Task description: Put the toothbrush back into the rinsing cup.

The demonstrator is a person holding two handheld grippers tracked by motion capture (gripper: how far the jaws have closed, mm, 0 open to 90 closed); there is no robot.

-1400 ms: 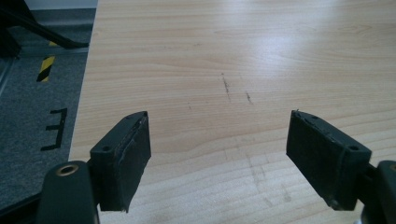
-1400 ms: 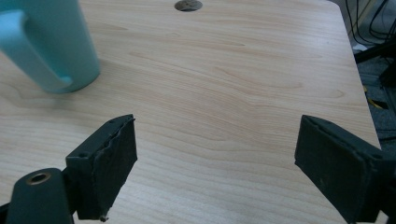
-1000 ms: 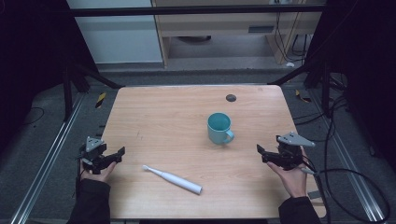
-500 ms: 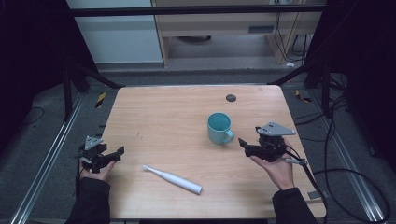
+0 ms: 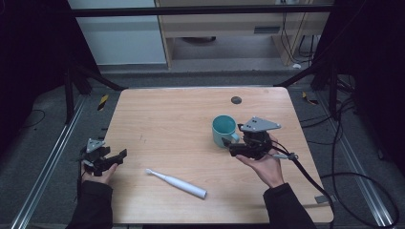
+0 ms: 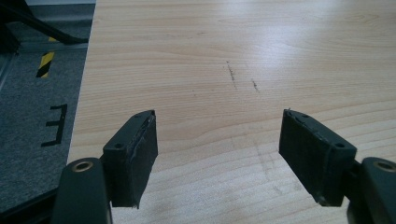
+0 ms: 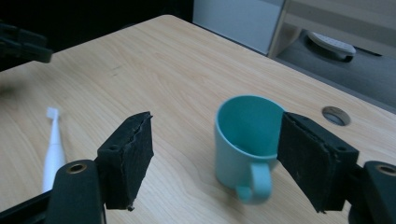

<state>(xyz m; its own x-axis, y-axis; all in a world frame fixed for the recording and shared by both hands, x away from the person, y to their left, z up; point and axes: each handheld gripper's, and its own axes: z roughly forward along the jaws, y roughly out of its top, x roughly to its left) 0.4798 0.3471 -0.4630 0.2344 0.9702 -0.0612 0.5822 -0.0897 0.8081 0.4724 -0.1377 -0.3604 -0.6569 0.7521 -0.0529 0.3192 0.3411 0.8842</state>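
Note:
A teal mug [image 5: 223, 130] stands upright right of the table's middle, its handle [image 7: 256, 183] turned toward my right gripper [image 5: 230, 147]. That gripper hovers just right of the mug, held in an upturned hand. Its jaws have just been closing a little but stand apart, open [image 7: 217, 149], with the mug ahead of them and untouched. A white electric toothbrush [image 5: 176, 183] lies flat near the front edge, and it also appears in the right gripper view [image 7: 53, 149]. My left gripper [image 5: 119, 155] rests at the table's left edge. Its jaws have also been closing and are open [image 6: 217, 140] over bare wood.
A round cable hole [image 5: 236, 100] sits in the wooden tabletop [image 5: 167, 119] behind the mug. A cable [image 5: 305, 171] trails from the right gripper over the right edge. Dark floor with rails and striped tape [image 5: 102, 101] surrounds the table.
The right hand has carried its gripper left and upward from near the table's right edge to just beside the mug. The left hand has stayed put.

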